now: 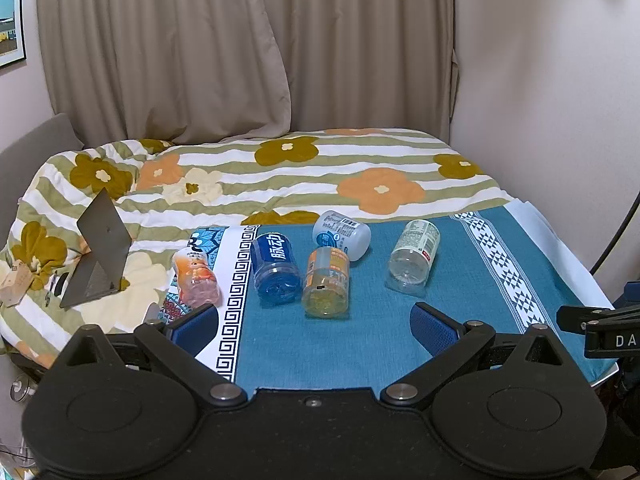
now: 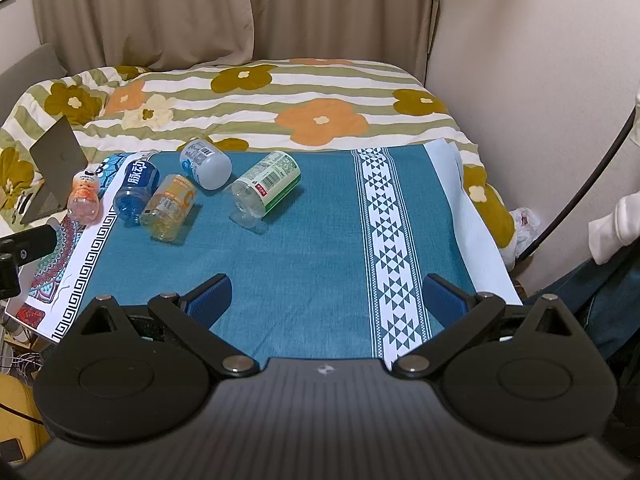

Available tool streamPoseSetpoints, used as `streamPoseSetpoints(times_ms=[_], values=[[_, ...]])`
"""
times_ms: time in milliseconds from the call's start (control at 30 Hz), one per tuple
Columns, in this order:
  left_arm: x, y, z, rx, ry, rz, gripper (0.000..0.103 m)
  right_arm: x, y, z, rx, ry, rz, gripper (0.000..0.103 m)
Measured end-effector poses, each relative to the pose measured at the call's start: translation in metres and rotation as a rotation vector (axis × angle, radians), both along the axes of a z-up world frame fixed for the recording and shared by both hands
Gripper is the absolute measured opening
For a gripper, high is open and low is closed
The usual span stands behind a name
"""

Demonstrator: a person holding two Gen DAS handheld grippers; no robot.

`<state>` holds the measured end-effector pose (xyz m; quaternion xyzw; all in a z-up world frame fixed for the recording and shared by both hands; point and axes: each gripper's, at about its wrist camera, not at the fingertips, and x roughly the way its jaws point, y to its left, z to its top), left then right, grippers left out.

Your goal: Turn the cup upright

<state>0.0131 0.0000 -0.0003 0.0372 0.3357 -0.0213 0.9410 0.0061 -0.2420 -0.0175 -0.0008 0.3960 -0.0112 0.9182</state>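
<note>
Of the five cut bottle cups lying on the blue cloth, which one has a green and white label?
The clear cup lying apart, rightmost of the five. The others are pink, blue, orange and pale blue-white, grouped to its left.

Left wrist view: set low at the near edge of the teal cloth (image 1: 320,344), facing forward across it toward the bed quilt (image 1: 280,176) and curtain (image 1: 240,48); cups close ahead, centre-left. Right wrist view: set further right and a little further back, facing the same way, slightly higher; same cups smaller, upper left. Shared: teal cloth (image 2: 304,248), white-labelled cup (image 1: 414,254) (image 2: 268,186), quilt, curtain, propped grey panel (image 1: 100,248).
</note>
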Motion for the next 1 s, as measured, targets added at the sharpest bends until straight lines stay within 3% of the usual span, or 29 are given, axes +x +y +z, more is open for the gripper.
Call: streamPoseSetpoints(times_ms=[1000], values=[[0.0057, 0.0050, -0.0015, -0.006, 0.000, 0.002, 0.103, 0.0041, -0.0002, -0.0011, -0.003, 0.007, 0.005, 0.103]])
